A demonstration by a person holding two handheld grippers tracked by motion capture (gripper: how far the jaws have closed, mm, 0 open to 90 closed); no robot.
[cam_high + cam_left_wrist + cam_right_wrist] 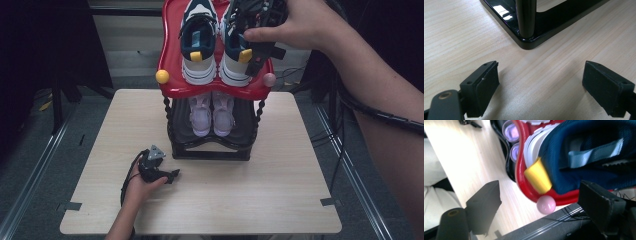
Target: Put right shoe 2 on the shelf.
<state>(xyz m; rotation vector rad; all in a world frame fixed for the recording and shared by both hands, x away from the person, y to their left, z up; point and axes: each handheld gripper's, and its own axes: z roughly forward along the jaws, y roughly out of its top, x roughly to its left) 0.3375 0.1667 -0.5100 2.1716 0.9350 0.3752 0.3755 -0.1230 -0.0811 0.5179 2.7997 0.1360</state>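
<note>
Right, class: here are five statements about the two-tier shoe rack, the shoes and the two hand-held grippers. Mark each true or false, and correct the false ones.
1. The navy-and-white sneakers stand on the red top tray. True.
2. The pale lilac shoes sit on the wooden table beside the rack. False: they sit on the black lower shelf, under the red tray.
3. The left gripper is open with only bare table between its jaws. True.
4. The right gripper is clamped on the pink ball knob. False: its jaws stand open, apart from the knob.
5. The yellow ball knob is at the tray's front left corner. True.
</note>
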